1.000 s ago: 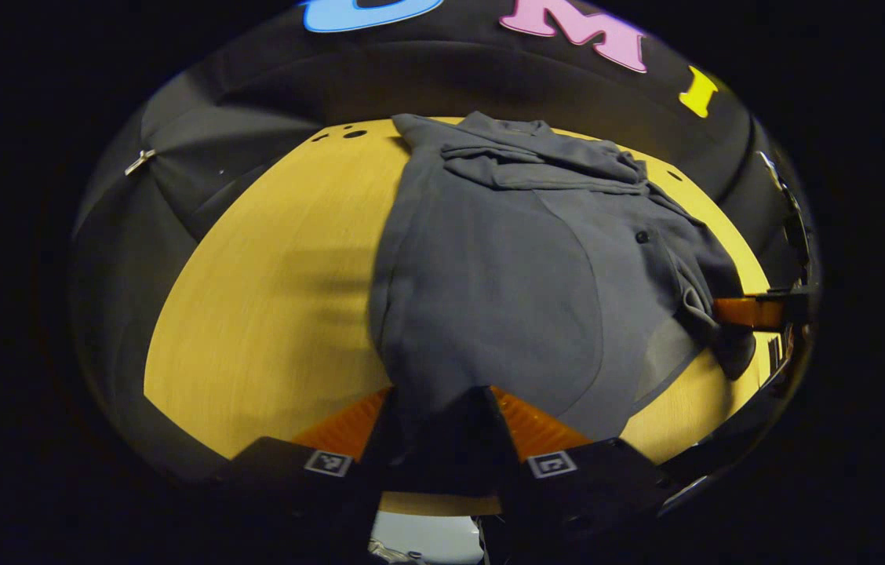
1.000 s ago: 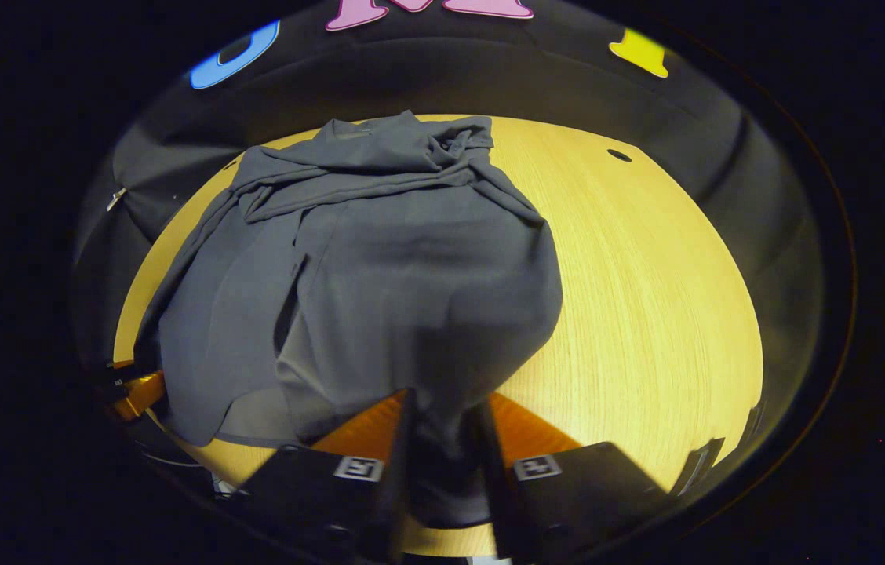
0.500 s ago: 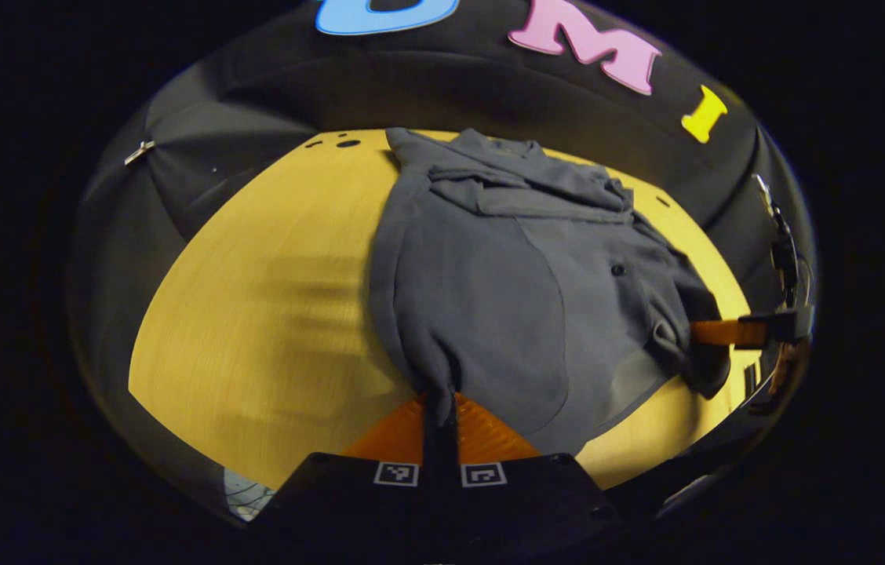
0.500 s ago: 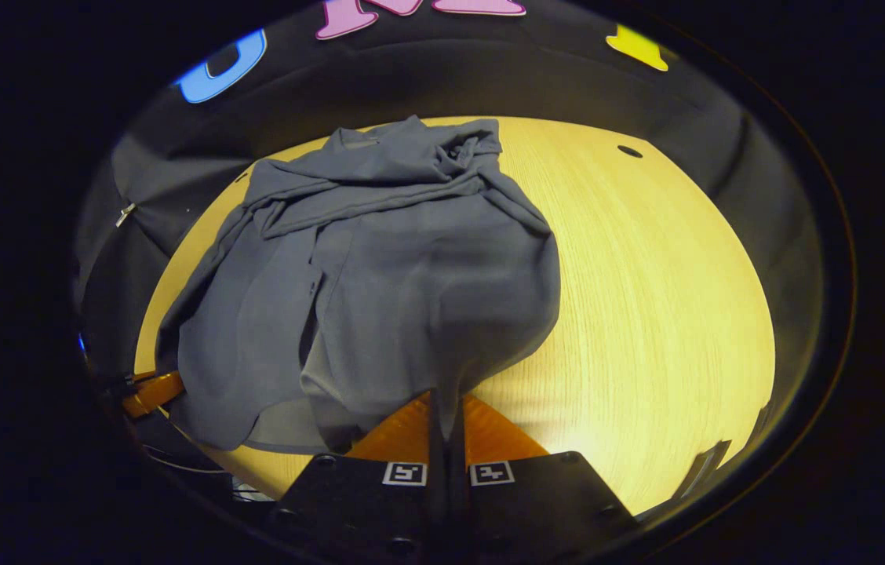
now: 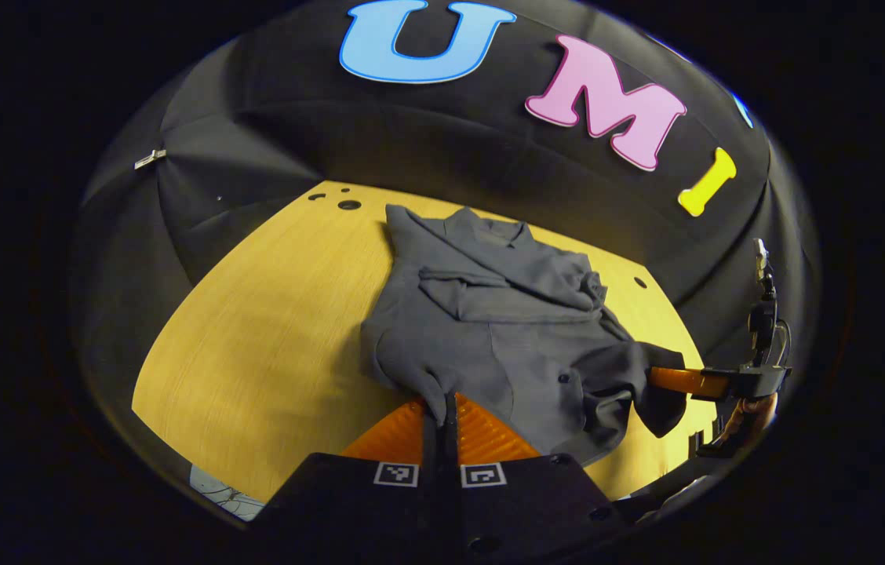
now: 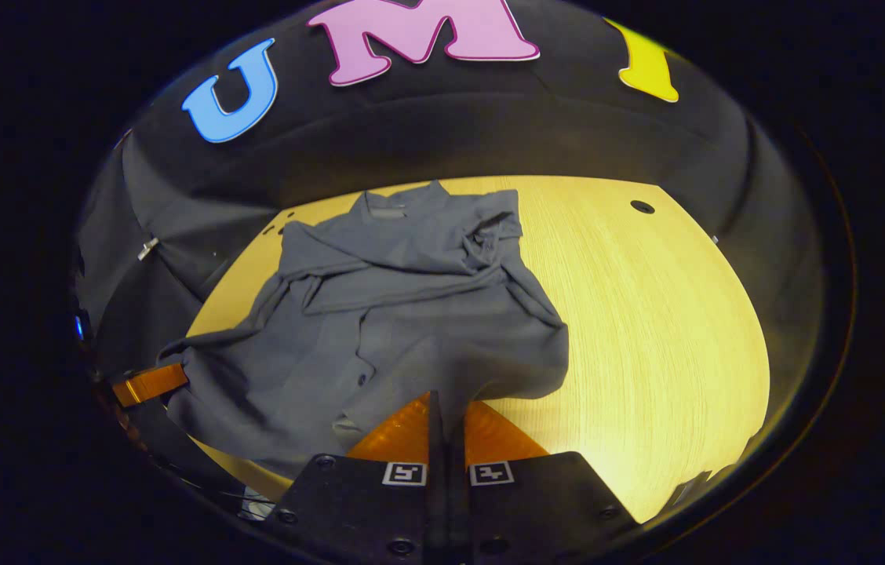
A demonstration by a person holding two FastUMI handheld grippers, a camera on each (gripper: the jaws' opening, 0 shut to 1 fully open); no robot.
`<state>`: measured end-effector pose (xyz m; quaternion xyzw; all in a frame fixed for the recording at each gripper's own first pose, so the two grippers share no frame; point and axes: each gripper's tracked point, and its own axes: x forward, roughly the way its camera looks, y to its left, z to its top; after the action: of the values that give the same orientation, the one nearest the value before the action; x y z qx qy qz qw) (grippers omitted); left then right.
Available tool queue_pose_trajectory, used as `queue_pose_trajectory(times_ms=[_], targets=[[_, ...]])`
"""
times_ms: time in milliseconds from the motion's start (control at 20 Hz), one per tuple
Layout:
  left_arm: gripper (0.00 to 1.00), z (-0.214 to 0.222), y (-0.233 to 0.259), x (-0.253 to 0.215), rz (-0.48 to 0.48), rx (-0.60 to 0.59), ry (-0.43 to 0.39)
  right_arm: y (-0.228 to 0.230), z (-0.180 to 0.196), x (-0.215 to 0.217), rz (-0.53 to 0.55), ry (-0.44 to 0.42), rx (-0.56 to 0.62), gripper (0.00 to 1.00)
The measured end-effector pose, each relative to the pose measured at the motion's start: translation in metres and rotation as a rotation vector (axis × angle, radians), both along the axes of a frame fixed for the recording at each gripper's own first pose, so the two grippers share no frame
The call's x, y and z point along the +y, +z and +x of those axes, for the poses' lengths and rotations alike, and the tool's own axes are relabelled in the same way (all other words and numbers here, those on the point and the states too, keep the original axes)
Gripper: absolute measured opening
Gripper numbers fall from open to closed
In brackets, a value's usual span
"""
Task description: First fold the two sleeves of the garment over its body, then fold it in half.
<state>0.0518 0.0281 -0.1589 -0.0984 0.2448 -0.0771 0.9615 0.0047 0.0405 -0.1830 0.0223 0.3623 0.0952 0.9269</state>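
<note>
A grey garment (image 5: 489, 329) lies on a yellow wooden bench (image 5: 270, 329), its collar toward twelve o'clock and both sleeves folded across its body. At six o'clock in the left gripper view, the left gripper (image 5: 442, 408) has its fingers closed tight on the garment's near hem. In the right gripper view, the right gripper (image 6: 446, 408) likewise pinches the hem with fingers pressed together, the cloth lifted off the bench there.

We record a light wooden table (image 5: 254, 329), grain running lengthwise, with small round holes (image 5: 348, 205) at 11 o'clock and another hole (image 6: 642, 206) at 1 o'clock. Black cloth wall (image 6: 450, 133) behind, creased, carrying a small metal clip (image 5: 149, 159).
</note>
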Motion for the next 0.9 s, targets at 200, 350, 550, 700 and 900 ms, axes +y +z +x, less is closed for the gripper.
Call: queue_pose_trajectory(times_ms=[200,350,550,700,900], targets=[[0.05,0.023,0.031,0.003,0.003,-0.055,0.016,0.026,0.030,0.016,0.015,0.028,-0.052,0.05],[0.02,0.042,0.047,0.005,-0.010,-0.079,0.030,0.035,0.051,0.024,0.007,0.054,-0.079,0.05],[0.05,0.075,0.075,0.009,-0.020,-0.121,0.055,0.049,0.085,0.030,0.015,0.068,-0.113,0.06],[0.06,0.106,0.099,0.012,-0.022,-0.160,0.065,0.063,0.117,0.032,0.019,0.067,-0.152,0.05],[0.06,0.152,0.123,0.012,-0.025,-0.214,0.087,0.078,0.160,0.033,0.025,0.056,-0.198,0.05]])
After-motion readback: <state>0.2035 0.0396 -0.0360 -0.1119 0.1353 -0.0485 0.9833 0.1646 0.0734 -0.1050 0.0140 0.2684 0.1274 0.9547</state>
